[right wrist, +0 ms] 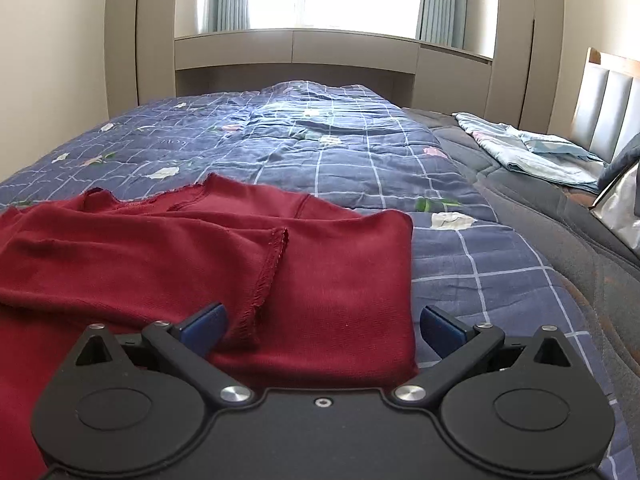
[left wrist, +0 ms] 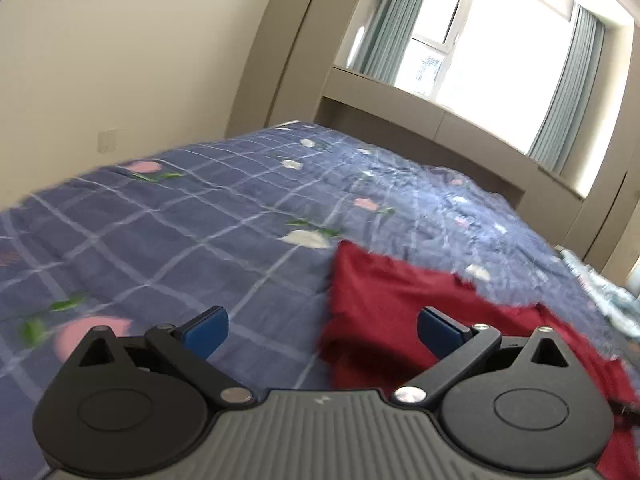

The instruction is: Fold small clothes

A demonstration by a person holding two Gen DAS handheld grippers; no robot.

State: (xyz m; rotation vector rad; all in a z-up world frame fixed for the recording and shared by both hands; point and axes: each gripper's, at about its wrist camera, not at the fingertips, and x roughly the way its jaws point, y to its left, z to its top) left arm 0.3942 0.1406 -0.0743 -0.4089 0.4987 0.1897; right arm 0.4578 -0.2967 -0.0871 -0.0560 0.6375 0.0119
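Observation:
A dark red knit garment (right wrist: pixel 320 264) lies partly folded on a blue checked quilt (right wrist: pixel 320 152), one sleeve or flap laid across its front. My right gripper (right wrist: pixel 322 326) is open and empty, just above the garment's near right part. In the left wrist view the same red garment (left wrist: pixel 392 300) lies at the right, blurred. My left gripper (left wrist: pixel 322 326) is open and empty, over the garment's left edge and the quilt (left wrist: pixel 160 232).
The quilt covers a bed. A folded light blue cloth (right wrist: pixel 532 148) and a grey padded headboard (right wrist: pixel 608 104) are at the right. A shiny silver bag (right wrist: pixel 622 208) lies at the far right. Beige wardrobes and a window ledge (right wrist: pixel 320 48) stand behind the bed.

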